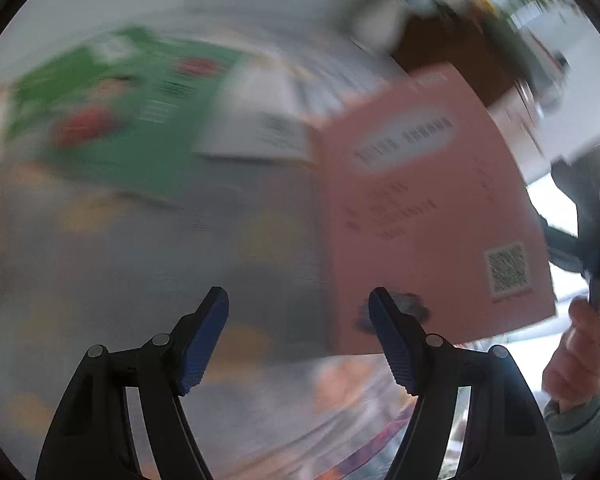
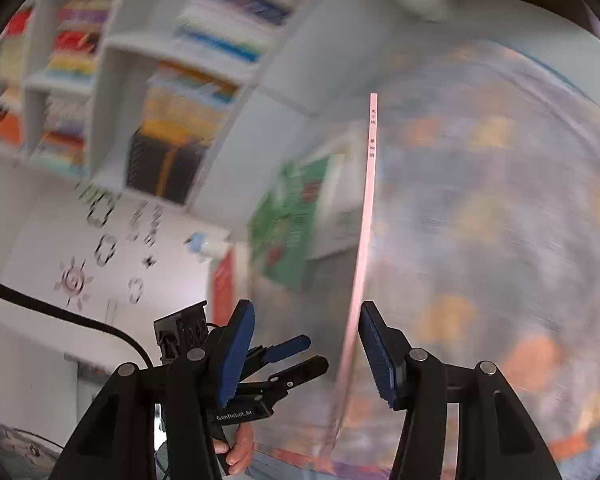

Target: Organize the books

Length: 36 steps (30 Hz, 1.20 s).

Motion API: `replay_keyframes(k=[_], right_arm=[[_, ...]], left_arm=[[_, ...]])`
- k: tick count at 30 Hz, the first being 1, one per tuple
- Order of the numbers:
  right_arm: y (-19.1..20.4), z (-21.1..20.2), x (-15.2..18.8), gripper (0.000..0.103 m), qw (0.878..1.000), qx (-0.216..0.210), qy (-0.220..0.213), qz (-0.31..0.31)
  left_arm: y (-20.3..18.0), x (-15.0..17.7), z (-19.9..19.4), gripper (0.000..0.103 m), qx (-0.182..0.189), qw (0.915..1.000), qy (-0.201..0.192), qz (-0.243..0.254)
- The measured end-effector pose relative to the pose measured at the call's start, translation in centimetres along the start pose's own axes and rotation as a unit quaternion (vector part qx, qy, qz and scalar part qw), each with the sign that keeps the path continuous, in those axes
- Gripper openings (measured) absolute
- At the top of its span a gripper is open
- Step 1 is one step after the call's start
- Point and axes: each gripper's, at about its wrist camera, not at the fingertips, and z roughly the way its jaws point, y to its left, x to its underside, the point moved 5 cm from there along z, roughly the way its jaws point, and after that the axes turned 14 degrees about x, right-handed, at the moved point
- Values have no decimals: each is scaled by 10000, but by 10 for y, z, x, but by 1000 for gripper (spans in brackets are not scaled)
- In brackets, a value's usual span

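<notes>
A thin pink book (image 2: 365, 216) stands on edge between the fingers of my right gripper (image 2: 306, 354). It lies close to the right pad (image 2: 376, 356), with a wide gap to the left pad (image 2: 236, 356), so neither pad presses on it. From the left wrist its pink back cover (image 1: 428, 216) with a QR code tilts up over the table. My left gripper (image 1: 298, 336) is open and holds nothing, just left of that cover. A green book (image 1: 140, 120) and a white book (image 1: 260, 132) lie flat beyond, both blurred.
White shelf compartments (image 2: 112, 92) full of colourful books rise at upper left. Below them are a white board with drawings (image 2: 100, 260) and a black cable (image 2: 60, 312). A patterned cloth (image 2: 480, 240) covers the table. A hand (image 1: 576, 352) shows at the right edge.
</notes>
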Motion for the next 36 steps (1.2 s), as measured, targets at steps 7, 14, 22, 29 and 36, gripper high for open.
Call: replay_keyframes(k=[7, 14, 22, 29, 36], right_arm=[[87, 97, 36, 53, 9937, -431, 910, -492], [69, 127, 71, 56, 9867, 1036, 962, -797], [26, 129, 65, 35, 9573, 2649, 573, -1004], [18, 143, 84, 28, 9476, 2939, 664, -1060], [24, 149, 90, 30, 9397, 3130, 442, -1303]], left_arm=[[74, -4, -103, 70, -789, 9898, -1008, -631], [80, -1, -74, 72, -667, 9957, -542, -349], [94, -5, -4, 63, -652, 9967, 131, -463], [81, 4, 2, 44, -405, 9989, 232, -63], [75, 14, -3, 43, -127, 9996, 225, -116]])
